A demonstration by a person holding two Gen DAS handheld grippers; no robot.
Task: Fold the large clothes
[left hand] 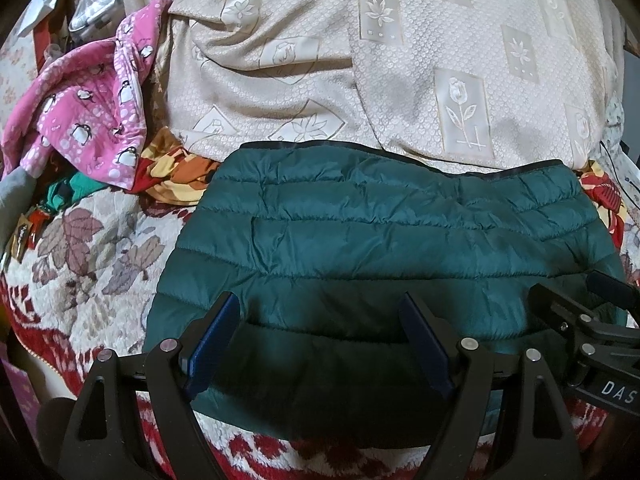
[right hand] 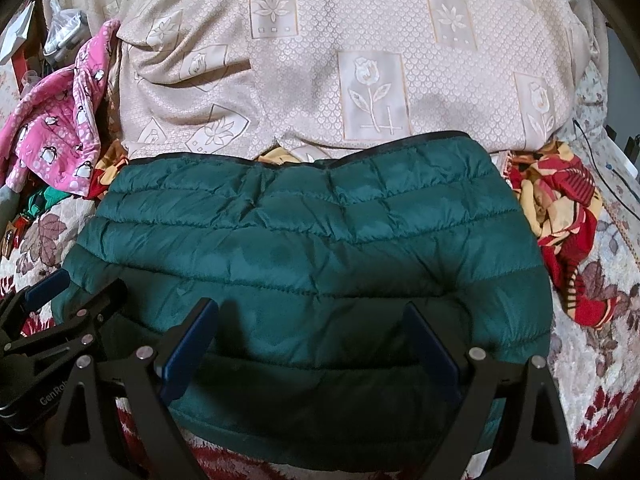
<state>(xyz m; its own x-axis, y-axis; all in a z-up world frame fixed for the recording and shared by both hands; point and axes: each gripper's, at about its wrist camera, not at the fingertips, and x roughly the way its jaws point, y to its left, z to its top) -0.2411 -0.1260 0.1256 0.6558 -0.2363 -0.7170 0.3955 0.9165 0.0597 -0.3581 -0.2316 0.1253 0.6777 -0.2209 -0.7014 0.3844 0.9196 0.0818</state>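
Observation:
A dark green quilted puffer jacket lies folded flat on the bed, its dark-trimmed edge at the far side; it also shows in the right wrist view. My left gripper is open and empty, its blue-padded fingers spread just above the jacket's near edge on the left part. My right gripper is open and empty over the near edge on the right part. The right gripper shows at the right edge of the left wrist view, and the left gripper at the left edge of the right wrist view.
A cream flower-patterned cover rises behind the jacket. A pink penguin-print garment is heaped at the far left. A red and yellow cloth lies right of the jacket. The red and white leaf-patterned blanket covers the bed.

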